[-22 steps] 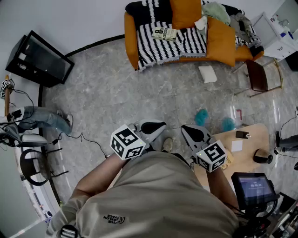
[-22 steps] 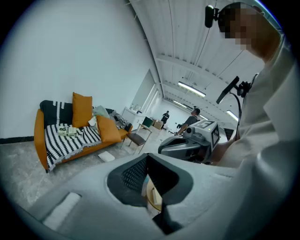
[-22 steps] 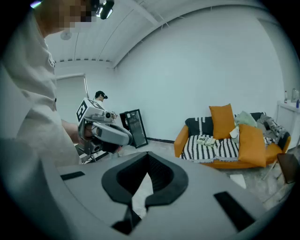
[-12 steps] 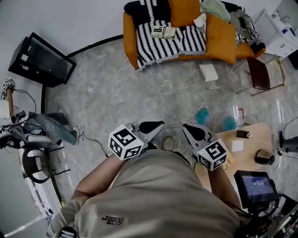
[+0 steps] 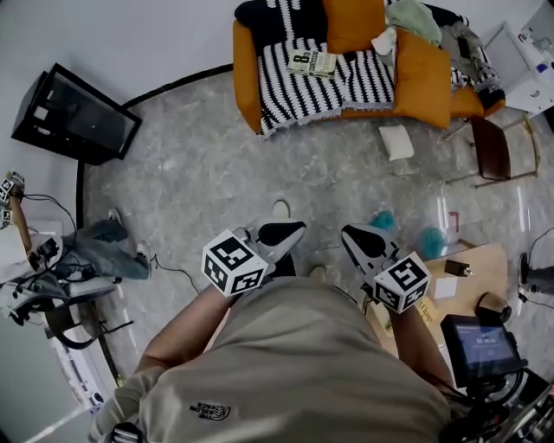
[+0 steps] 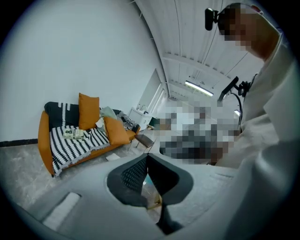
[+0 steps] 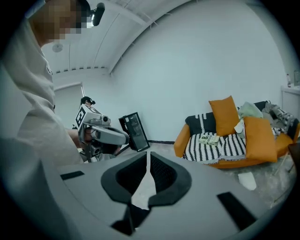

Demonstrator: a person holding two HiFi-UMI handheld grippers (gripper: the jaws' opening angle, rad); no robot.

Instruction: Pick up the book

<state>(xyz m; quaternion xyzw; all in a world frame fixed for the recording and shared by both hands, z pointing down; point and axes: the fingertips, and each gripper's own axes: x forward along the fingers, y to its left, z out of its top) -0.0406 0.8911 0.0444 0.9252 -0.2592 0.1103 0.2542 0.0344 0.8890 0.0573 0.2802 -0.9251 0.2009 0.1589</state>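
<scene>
I am holding the left tool (image 5: 286,232) and the right tool (image 5: 357,240) side by side in front of my body, both pointing ahead over the grey floor (image 5: 216,173). The left tool's jaws are lying pressed together at their tips, with nothing between them. The right tool's jaws are likewise meeting at the tips and pinching nothing. The book (image 5: 312,62) is lying flat on the striped blanket (image 5: 294,95) that is covering the seat of the orange sofa (image 5: 245,82), well apart from both tools and across the open floor from me. It is resting toward the back of the seat, near the orange cushions (image 5: 353,22) that are leaning against the backrest. In the left gripper view and the right gripper view alike, the book is showing as a small pale shape on the black-and-white stripes. A black screen (image 5: 76,112) is leaning at the wall to the left of the sofa, and a chair (image 5: 485,147) is standing near the sofa's right end. A wooden tabletop (image 5: 481,270) is sitting just beside my right tool, at the lower right of the head view. In the right gripper view, the left tool is appearing at the left, in my hand.
</scene>
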